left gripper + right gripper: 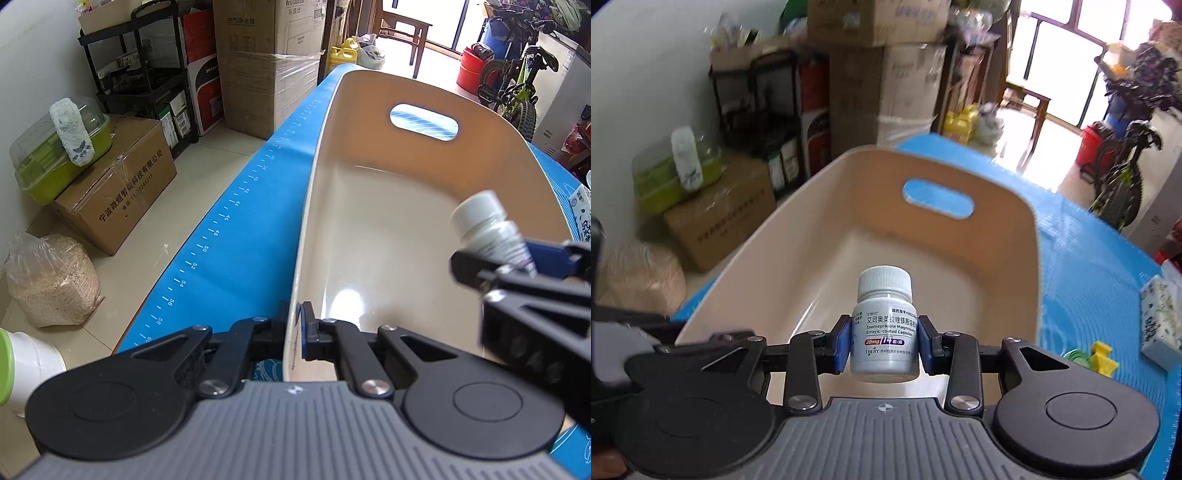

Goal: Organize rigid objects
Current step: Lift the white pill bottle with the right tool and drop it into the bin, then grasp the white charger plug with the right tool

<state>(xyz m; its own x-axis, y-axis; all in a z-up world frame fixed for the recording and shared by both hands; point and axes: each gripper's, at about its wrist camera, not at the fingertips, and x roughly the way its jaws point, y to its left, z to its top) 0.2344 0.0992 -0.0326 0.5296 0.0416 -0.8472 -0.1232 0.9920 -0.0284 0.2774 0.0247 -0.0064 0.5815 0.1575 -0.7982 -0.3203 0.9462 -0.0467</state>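
Note:
A beige plastic bin point(369, 92) with a handle slot stands on a blue mat point(236, 229); its inside holds nothing. My left gripper point(293, 328) is shut on the bin's near left wall. My right gripper point(884, 341) is shut on a white medicine bottle point(884, 332) with a ribbed white cap, held upright over the near end of the bin point(1008, 236). In the left wrist view the right gripper point(517, 266) comes in from the right with the bottle point(487, 225) above the bin floor.
On the mat point(1089, 288) right of the bin lie a yellow toy piece point(1102, 358), a green ring point(1076, 358) and a white-blue packet point(1160, 325). Cardboard boxes point(122, 192), a black shelf point(147, 74) and a bicycle point(517, 88) stand around the table.

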